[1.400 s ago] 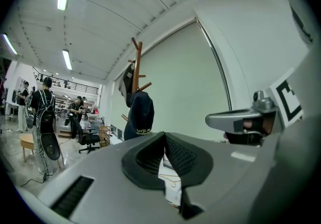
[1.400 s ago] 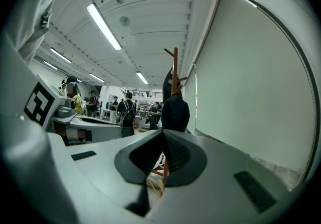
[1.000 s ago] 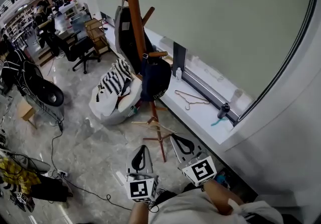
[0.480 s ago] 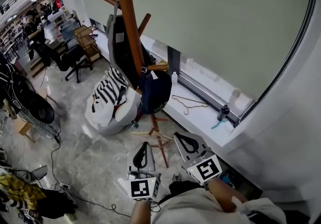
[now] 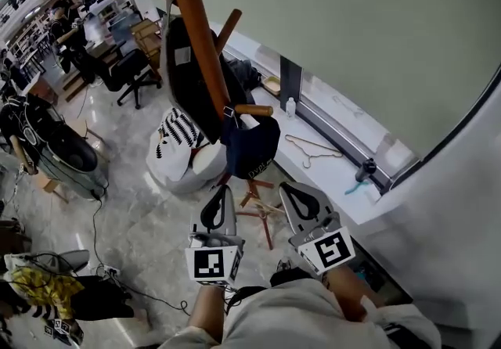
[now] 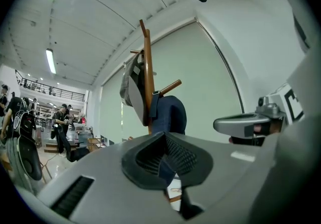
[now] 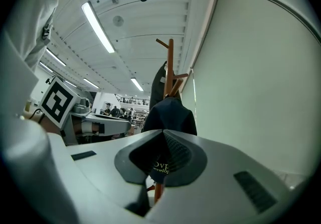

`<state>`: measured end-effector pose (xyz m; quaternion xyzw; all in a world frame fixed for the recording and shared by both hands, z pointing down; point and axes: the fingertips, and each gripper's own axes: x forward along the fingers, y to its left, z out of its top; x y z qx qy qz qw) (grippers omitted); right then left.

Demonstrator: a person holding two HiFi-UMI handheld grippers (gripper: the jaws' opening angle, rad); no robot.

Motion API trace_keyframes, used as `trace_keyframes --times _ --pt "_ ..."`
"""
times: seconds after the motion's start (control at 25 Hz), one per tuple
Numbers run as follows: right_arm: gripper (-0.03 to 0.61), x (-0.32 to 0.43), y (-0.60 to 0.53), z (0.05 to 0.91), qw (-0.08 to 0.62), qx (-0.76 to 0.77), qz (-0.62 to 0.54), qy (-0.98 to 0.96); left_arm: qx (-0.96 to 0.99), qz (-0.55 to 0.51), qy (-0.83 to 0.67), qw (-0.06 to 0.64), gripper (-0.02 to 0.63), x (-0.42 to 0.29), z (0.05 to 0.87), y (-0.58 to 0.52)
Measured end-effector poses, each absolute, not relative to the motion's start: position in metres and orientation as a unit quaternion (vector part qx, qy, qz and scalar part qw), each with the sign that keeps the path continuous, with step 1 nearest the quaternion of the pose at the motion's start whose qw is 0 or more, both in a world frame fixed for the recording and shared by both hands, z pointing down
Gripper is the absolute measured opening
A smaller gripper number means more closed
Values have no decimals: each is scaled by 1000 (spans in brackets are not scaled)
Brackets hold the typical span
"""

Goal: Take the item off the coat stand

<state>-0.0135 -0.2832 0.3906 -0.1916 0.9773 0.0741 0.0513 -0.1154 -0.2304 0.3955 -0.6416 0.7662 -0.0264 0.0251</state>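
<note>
The stand (image 5: pixel 196 34) is set upright on the floor beside the sill (image 5: pixel 333 175). The bag (image 5: pixel 252 148), dark blue with pale print, is hung by its strap from a short peg (image 5: pixel 254 110) on the side of the stand that faces the tongs, and it is held clear of the floor. A black garment (image 5: pixel 186 66) is hung higher up, on the far side of the stand. The left tongs (image 5: pixel 223 194) and the right tongs (image 5: pixel 288 189) are held side by side low in the head view, below the bag and apart from it. Both are pointed towards the stand. In the left gripper view the two tips are seen pressed together with nothing between them, and the bag is seen beyond them. In the right gripper view the tips are likewise closed and empty, and the print on the bag is seen just past them. A wire hanger (image 5: pixel 307 150) is laid on the sill, near a small bottle (image 5: pixel 290 107).
</note>
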Motion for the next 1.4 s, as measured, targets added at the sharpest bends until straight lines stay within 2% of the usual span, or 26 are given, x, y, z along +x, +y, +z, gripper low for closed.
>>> trace_keyframes --times 0.12,0.48,0.72,1.12,1.4 --pt "5 -17 -295 400 45 -198 61 977 -640 -37 767 14 11 -123 403 -239" --pt "5 -50 -292 399 28 -205 63 976 -658 -17 751 45 11 -156 388 -253" --pt "5 -62 -283 388 27 -300 83 950 -727 -13 684 64 11 -175 385 -259" --pt "5 -108 -240 333 34 -386 141 911 -791 -8 601 115 11 -230 340 -242" --pt "5 -138 -237 281 27 -383 163 909 -793 -22 586 166 11 -252 285 -254"
